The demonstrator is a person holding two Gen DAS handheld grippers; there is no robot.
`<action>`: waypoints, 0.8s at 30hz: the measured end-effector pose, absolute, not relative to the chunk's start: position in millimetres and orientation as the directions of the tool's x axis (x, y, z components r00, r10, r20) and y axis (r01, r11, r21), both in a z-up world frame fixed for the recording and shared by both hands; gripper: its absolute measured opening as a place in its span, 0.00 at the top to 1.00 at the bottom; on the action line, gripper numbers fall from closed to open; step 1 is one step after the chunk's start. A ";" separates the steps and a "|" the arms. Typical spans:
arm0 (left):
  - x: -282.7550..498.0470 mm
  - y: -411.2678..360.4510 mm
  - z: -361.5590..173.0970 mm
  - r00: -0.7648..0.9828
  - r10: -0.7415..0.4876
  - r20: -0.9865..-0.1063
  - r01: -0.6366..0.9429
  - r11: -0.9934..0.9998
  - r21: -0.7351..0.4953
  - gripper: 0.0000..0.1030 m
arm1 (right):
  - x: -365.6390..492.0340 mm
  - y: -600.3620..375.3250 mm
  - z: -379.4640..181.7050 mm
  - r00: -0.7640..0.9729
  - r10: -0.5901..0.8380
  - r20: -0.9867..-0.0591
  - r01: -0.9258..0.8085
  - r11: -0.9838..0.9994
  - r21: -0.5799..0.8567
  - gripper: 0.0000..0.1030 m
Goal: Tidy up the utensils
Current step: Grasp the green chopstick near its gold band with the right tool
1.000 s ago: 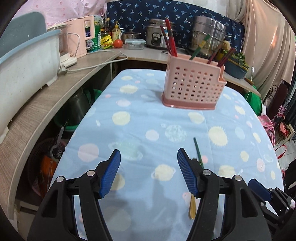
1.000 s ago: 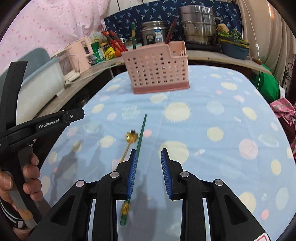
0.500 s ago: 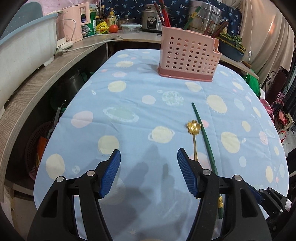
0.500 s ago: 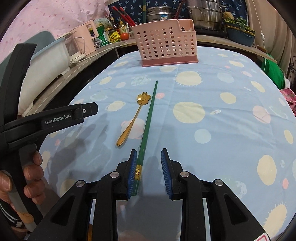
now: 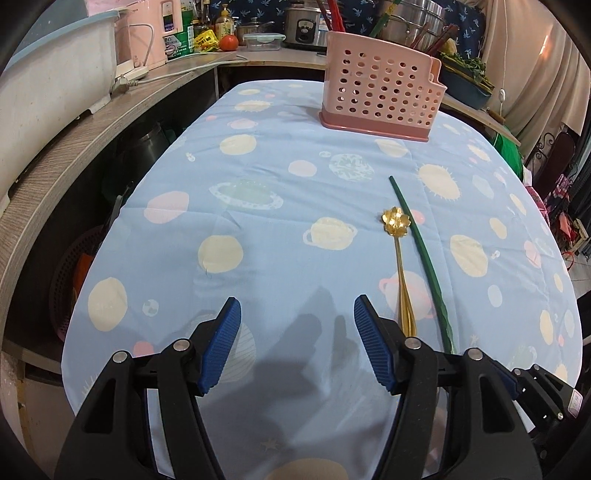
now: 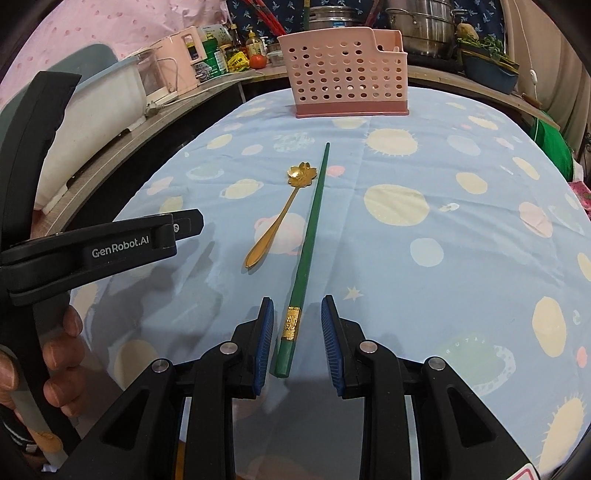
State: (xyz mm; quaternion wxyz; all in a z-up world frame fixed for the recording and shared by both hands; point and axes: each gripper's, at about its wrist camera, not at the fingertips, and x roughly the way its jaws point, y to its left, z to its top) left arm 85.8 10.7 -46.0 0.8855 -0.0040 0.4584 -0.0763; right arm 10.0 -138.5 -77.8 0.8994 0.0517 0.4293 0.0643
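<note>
A green chopstick (image 6: 309, 236) with a gold band lies lengthwise on the blue planet-print tablecloth (image 6: 424, 258). Its thick end sits between the pads of my right gripper (image 6: 297, 325), which is open and does not touch it. A gold flower-bowled spoon (image 6: 284, 206) lies just left of the chopstick. The left wrist view shows the same spoon (image 5: 398, 251) and chopstick (image 5: 421, 254) right of my left gripper (image 5: 297, 332), which is open wide and holds nothing. A pink perforated utensil basket (image 5: 380, 96) stands at the far end with several chopsticks in it.
A wooden counter (image 5: 74, 147) runs along the left with a white tub (image 5: 48, 77), a pink appliance and bottles. Steel pots (image 6: 421, 26) and a planter stand behind the basket. A person's hand (image 6: 55, 354) holds the left gripper's handle.
Both grippers have dropped lower and tilted down toward the cloth. The chopstick's thick end has come in between the right gripper's pads, and the spoon has come into the left wrist view.
</note>
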 end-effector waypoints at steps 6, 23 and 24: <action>85.2 11.9 -47.1 0.563 -0.141 -0.814 0.130 0.988 -0.081 0.41 | 8.2 -137.2 -79.1 0.634 0.130 -0.762 -0.071 0.991 0.110 0.83; 81.3 3.8 -49.6 0.547 -0.157 -0.822 0.154 0.984 -0.086 0.41 | 7.1 -153.3 -79.5 0.646 0.118 -0.754 -0.031 0.991 0.129 0.93; 81.0 3.2 -49.6 0.547 -0.158 -0.822 0.155 0.984 -0.086 0.41 | 7.2 -156.1 -79.5 0.646 0.116 -0.754 -0.022 0.991 0.133 0.93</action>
